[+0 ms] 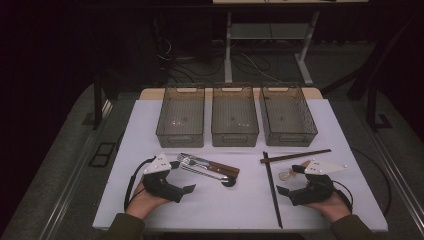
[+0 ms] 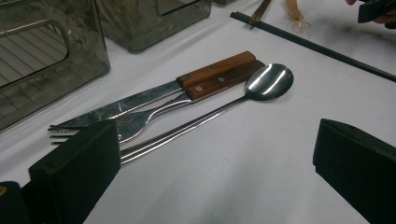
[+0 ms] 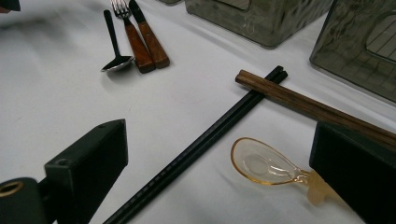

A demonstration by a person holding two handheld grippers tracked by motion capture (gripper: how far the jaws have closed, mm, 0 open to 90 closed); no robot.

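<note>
Setting: white table (image 1: 215,200); three smoky translucent plastic bins (image 1: 235,117) in a row at the far edge, all looking empty.
Left gripper (image 1: 184,189): jaws spread wide, nothing between them, resting low on the table just beside the left cutlery group.
Left group: steel knife with riveted wooden handle (image 2: 154,92), steel fork with matching wooden handle (image 2: 140,122) and long-handled steel spoon (image 2: 268,81) lie side by side, touching.
Right gripper (image 1: 286,190): jaws wide, holding nothing.
Right group: small amber translucent plastic spoon (image 3: 266,167) between the jaws' line of sight; long black chopsticks (image 3: 205,144) beside it, with brown wooden chopsticks (image 3: 308,106) crossing over their far end.
Step, judged: sorting not yet begun; first pick pending.
Risk 1: packed cutlery; closing on one piece could catch or drag its neighbour.
Risk 2: thin flat metal may slip from the pads.
Risk 3: lifting the black pair would disturb the wooden pair resting on it.
</note>
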